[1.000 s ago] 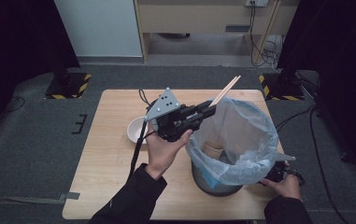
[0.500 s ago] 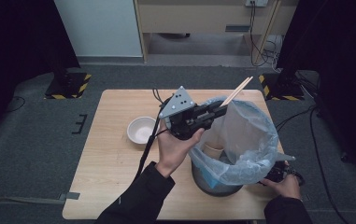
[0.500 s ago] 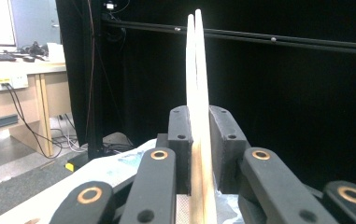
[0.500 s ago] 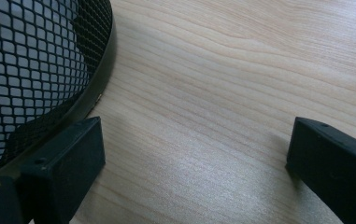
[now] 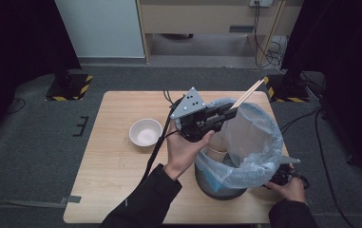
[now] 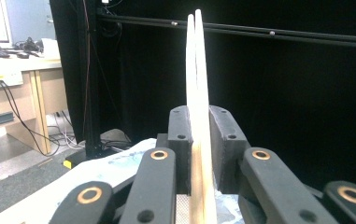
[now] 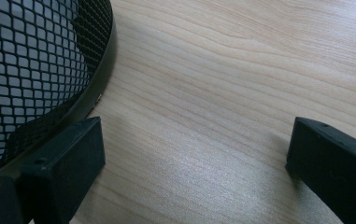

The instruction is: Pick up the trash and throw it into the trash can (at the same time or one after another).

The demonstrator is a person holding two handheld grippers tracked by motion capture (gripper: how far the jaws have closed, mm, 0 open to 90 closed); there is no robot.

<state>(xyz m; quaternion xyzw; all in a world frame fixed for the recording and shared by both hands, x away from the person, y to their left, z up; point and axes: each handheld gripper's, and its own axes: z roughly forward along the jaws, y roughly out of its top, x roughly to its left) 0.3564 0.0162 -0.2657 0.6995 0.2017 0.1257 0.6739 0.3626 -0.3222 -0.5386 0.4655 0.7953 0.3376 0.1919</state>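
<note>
A pair of wooden chopsticks is clamped in my left gripper and points up to the right over the rim of a mesh waste bin lined with a clear plastic bag. In the left gripper view the chopsticks stand upright between the pads of the left gripper. My right gripper lies low on the table by the bin's base at the right. In the right gripper view the right gripper stands wide open over bare wood, its left jaw beside the bin's black mesh wall.
A white bowl sits on the wooden table left of the bin. Something tan lies inside the bag. Grey carpet surrounds the table, with a desk and cables behind it.
My left gripper has carried the chopsticks to the right, from beside the bowl to the bin's near rim. The right hand has stayed put.
</note>
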